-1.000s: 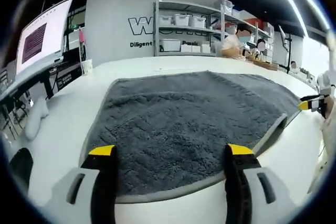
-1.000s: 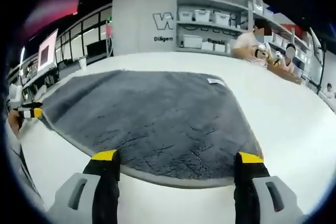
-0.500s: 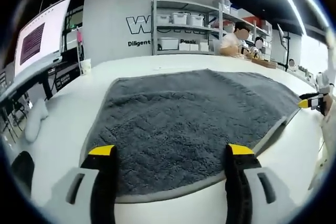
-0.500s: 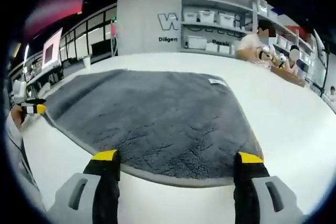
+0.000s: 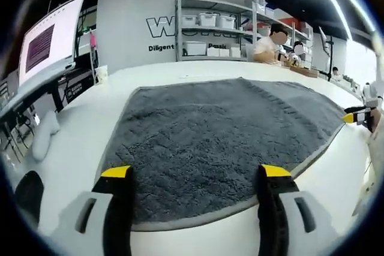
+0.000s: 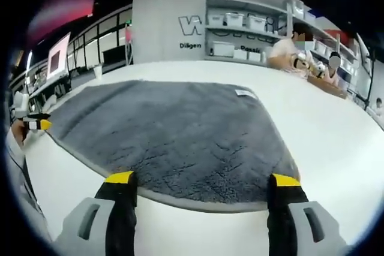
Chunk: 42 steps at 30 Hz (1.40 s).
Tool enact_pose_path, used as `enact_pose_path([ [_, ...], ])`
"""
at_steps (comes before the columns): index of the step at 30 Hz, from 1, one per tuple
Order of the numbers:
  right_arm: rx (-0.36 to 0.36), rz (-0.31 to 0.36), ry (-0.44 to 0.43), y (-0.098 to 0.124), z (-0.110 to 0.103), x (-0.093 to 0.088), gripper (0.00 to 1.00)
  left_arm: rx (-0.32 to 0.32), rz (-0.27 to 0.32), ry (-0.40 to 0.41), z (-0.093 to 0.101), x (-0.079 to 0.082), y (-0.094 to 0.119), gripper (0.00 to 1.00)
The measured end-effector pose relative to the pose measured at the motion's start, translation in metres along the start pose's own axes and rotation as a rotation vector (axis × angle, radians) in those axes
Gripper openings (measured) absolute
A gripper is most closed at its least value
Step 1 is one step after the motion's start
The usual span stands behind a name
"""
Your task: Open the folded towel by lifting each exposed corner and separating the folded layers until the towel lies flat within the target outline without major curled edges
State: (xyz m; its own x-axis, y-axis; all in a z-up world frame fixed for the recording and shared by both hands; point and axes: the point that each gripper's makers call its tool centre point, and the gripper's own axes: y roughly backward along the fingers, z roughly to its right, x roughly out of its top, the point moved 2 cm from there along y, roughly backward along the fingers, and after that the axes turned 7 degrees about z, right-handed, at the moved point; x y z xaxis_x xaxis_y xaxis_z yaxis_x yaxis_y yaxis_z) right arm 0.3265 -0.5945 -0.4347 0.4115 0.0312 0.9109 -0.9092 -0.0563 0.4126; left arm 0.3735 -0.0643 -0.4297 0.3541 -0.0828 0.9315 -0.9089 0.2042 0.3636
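White table (image 5: 72, 142) runs wide under both views, with shelves of bins (image 5: 207, 28) against the back wall and people seated at its far end. Grey towel (image 5: 216, 136) lies spread across the table, one layer as far as I can tell, near hem just ahead of both claws.

Left gripper (image 5: 191, 171): jaws wide apart, holding nothing, hovering above the near edge. Right gripper (image 6: 204, 178): same, jaws apart and empty over its own stretch of hem; small label (image 6: 246, 93) visible at the far corner.

Change over the last second: the raised lip along the towel's right-hand hem in the left gripper view has settled flatter. No target outline can be made out.

Judgement: unfolding looks nearly finished; remaining work is checking edges for curl.
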Motion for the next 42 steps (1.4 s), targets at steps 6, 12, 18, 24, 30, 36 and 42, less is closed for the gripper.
enact_pose_path([
  [6, -0.008, 0.005, -0.003, 0.001, 0.000, -0.001, 0.89, 0.005, -0.006, 0.001, -0.001, -0.001, 0.002, 0.84],
  [12, -0.013, 0.010, -0.005, 0.002, 0.001, -0.002, 0.90, 0.005, -0.008, 0.001, -0.002, -0.002, 0.003, 0.84],
  [18, -0.018, 0.014, -0.007, 0.005, 0.001, -0.003, 0.90, 0.004, -0.011, 0.000, -0.003, -0.002, 0.004, 0.84],
  [24, -0.010, -0.008, -0.004, 0.005, 0.001, -0.003, 0.90, -0.005, -0.025, -0.007, -0.003, -0.002, 0.004, 0.84],
  [30, -0.005, -0.056, 0.035, 0.006, 0.001, 0.001, 0.90, -0.029, -0.061, -0.066, -0.003, 0.006, 0.006, 0.89],
  [36, -0.022, -0.049, 0.108, 0.008, 0.016, 0.027, 0.84, -0.093, -0.001, -0.060, -0.002, 0.042, 0.000, 0.91],
  [42, 0.002, -0.008, 0.136, 0.001, 0.027, 0.065, 0.86, -0.174, 0.016, -0.058, 0.004, 0.074, -0.015, 0.94],
])
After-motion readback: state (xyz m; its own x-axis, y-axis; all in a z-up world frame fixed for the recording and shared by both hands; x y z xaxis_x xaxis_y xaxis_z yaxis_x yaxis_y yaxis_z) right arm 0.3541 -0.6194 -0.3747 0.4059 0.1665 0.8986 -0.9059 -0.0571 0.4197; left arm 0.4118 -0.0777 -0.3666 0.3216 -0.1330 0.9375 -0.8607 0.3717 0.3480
